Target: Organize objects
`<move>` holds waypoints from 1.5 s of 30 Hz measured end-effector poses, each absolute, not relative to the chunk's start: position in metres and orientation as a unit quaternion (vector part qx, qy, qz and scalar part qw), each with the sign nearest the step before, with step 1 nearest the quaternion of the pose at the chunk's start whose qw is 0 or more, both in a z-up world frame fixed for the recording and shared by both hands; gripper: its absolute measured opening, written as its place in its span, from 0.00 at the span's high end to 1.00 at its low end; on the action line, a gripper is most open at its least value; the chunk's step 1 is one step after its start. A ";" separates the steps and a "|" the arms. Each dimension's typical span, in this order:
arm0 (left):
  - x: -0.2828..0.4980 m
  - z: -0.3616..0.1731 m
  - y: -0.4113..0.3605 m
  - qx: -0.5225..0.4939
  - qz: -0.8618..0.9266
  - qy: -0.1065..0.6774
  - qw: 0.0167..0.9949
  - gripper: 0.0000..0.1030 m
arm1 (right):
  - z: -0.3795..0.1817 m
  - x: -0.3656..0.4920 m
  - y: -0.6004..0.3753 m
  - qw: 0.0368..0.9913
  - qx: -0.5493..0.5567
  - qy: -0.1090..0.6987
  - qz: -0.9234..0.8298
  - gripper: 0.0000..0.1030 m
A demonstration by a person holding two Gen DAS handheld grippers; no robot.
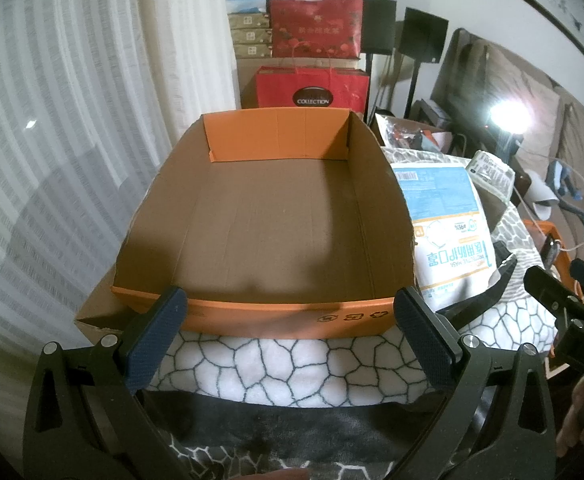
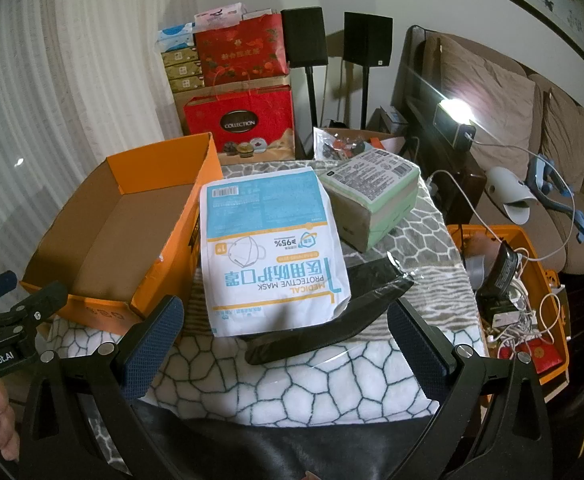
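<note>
An empty orange cardboard box [image 1: 276, 216] sits on the patterned blanket, also in the right wrist view [image 2: 104, 232]. My left gripper [image 1: 290, 320] is open and empty just before its near wall. A white and blue mask bag [image 2: 272, 248] lies right of the box, also in the left wrist view [image 1: 447, 224]. A green wrapped pack [image 2: 375, 192] lies behind it, and a black wrapped item [image 2: 331, 320] lies partly under the bag. My right gripper [image 2: 284, 332] is open and empty in front of the bag.
The blanket [image 2: 331, 384] covers the table. An orange crate [image 2: 531, 280] with cables and chargers stands at the right. Red gift bags [image 2: 244, 120] and stacked boxes stand behind, with speakers [image 2: 303, 40], a lamp [image 2: 455, 116] and a sofa [image 2: 551, 152]. Curtains [image 1: 72, 120] hang left.
</note>
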State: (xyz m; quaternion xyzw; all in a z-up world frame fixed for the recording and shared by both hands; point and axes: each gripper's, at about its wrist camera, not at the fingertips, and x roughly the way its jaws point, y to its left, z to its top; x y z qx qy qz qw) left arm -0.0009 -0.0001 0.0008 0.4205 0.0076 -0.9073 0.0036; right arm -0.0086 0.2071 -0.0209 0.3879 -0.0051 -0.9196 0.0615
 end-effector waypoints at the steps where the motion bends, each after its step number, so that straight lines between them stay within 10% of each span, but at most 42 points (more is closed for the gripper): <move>1: -0.001 -0.001 -0.003 0.421 -0.907 0.008 0.003 0.00 | -0.021 -0.009 0.207 0.062 0.388 -0.005 -0.920 0.00; 45: -0.040 -0.003 -0.058 0.416 -0.908 0.019 0.043 0.00 | -0.021 -0.035 0.217 0.081 0.387 -0.007 -0.919 0.00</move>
